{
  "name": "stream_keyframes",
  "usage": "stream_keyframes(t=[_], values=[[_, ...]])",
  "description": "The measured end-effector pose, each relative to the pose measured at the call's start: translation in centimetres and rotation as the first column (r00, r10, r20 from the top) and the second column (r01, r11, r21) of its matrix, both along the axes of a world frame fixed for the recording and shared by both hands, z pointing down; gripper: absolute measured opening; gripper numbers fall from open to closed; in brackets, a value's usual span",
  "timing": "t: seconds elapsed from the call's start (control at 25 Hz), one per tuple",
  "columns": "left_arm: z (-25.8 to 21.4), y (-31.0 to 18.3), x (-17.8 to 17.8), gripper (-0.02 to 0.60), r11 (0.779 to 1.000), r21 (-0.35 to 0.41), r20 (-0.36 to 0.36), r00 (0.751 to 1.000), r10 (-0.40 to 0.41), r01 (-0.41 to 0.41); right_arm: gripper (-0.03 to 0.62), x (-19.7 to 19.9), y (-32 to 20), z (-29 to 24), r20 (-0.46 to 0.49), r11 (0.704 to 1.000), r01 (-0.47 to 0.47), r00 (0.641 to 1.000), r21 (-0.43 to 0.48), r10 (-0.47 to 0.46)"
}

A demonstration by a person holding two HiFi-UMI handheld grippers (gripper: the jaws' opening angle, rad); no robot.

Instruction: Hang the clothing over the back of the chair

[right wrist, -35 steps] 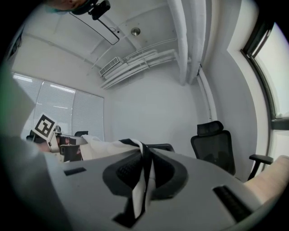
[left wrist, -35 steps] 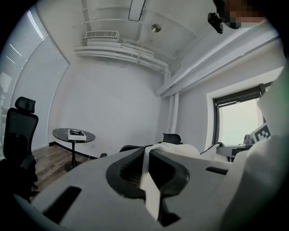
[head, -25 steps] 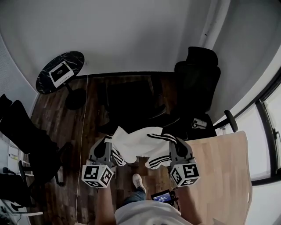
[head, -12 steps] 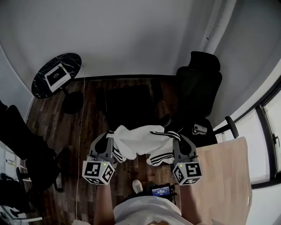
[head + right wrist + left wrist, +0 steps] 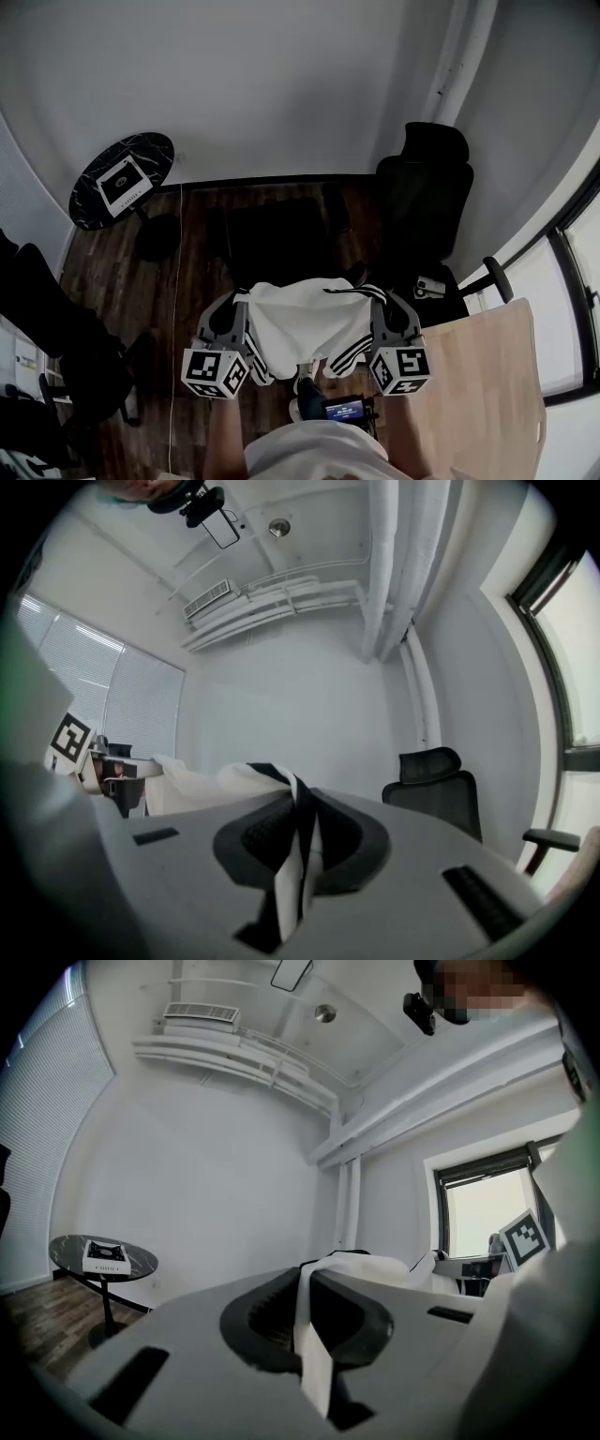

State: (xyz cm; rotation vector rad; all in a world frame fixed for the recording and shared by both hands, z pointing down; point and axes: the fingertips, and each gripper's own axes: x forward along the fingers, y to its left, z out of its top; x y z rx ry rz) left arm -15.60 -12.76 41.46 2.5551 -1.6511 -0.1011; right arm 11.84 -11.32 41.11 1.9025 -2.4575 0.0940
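Head view | left gripper (image 5: 234, 309) at 7 o'clock, jaws clamped on the edge of the white clothing (image 5: 305, 323) | clothing spread mid-air at centre between both grippers | right gripper (image 5: 382, 309) at 5 o'clock, pinched tight on its striped edge | black chair (image 5: 422, 202) at 2 o'clock, apart from clothing

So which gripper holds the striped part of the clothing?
The right gripper: black stripes of the clothing sit between its jaws; the left gripper pinches plain white.

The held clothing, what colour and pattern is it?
White clothing with black stripes; head view shows it best.
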Motion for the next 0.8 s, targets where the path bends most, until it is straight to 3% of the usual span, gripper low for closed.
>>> stream_keyframes(t=[0.8], values=[[-0.2, -1.8, -0.2, 0.025, 1.0, 0.002, 0.025, 1.0, 0.001, -0.001, 0.029, 0.1, -2.1, -1.0, -0.016, 1.0, -0.001, 1.0, 0.018, 0.001]])
